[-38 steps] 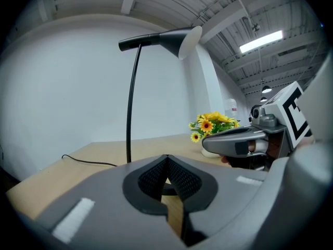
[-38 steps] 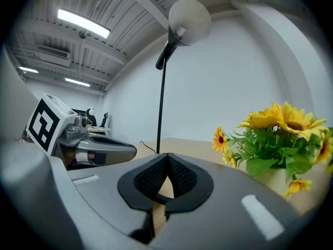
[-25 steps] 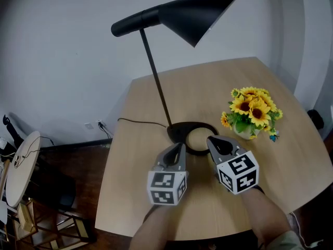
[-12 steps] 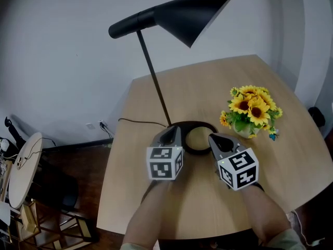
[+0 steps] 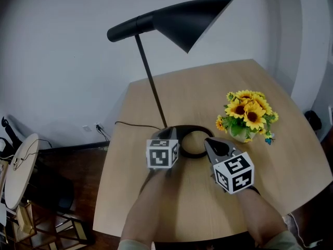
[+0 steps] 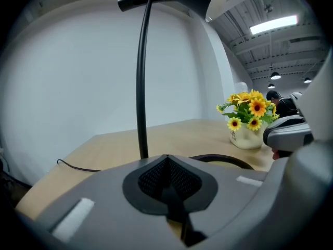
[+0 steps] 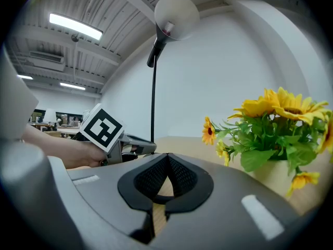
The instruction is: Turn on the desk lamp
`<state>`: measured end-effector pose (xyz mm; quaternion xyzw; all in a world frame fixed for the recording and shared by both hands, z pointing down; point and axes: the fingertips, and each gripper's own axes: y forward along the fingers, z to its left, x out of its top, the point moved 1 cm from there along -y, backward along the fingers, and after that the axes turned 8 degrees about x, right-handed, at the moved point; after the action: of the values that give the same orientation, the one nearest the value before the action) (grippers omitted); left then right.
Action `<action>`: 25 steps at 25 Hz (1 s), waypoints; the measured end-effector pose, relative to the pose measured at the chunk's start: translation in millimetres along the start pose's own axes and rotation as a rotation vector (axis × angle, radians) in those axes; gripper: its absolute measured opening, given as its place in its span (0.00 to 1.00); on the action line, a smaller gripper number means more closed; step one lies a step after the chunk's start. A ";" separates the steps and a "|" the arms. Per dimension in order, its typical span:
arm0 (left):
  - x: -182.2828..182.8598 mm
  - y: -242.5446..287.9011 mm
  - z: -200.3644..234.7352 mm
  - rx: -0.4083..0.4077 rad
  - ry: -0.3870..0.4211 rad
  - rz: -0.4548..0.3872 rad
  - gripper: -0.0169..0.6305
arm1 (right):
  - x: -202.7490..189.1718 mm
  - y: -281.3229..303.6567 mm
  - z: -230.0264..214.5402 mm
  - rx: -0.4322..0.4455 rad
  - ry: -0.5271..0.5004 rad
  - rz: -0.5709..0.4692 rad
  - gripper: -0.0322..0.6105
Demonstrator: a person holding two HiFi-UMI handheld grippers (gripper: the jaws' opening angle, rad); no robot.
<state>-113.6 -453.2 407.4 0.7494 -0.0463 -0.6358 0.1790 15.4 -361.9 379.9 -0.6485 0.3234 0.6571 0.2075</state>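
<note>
The black desk lamp has a cone shade (image 5: 192, 17), a thin pole (image 5: 151, 82) and a ring base (image 5: 190, 139) on the round wooden table (image 5: 197, 92); no glow shows from it. My left gripper (image 5: 169, 132) is shut and empty, its tips at the foot of the pole on the ring's left side. In the left gripper view the pole (image 6: 141, 87) rises just beyond the shut left gripper (image 6: 167, 159). My right gripper (image 5: 208, 141) is shut and empty at the ring's near right edge. The right gripper view shows the shade (image 7: 176, 15) from below.
A white pot of yellow sunflowers (image 5: 244, 113) stands right of the lamp base, close to the right gripper. The lamp's cable (image 5: 135, 124) runs left off the table edge. A small round side table (image 5: 21, 165) stands on the floor at the far left.
My left gripper has moved forward and up to the foot of the lamp pole. The right gripper has shifted only slightly to the left.
</note>
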 end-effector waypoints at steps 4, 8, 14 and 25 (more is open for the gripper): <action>-1.0 7.1 2.5 0.000 0.004 0.026 0.02 | 0.5 0.0 -0.2 0.001 0.001 -0.001 0.05; -3.0 8.3 4.4 -0.014 -0.031 0.041 0.02 | -0.1 0.0 -5.4 -0.007 0.004 -0.001 0.05; -8.8 12.4 2.4 -0.054 -0.057 0.088 0.02 | -4.1 3.9 -7.6 0.027 0.030 0.015 0.05; -14.3 15.7 1.1 -0.062 -0.056 0.134 0.02 | -6.8 4.7 -5.0 0.043 0.035 0.024 0.05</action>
<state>-114.8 -463.8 425.7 0.7208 -0.0818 -0.6441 0.2429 16.3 -367.7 387.6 -0.6513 0.3490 0.6410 0.2078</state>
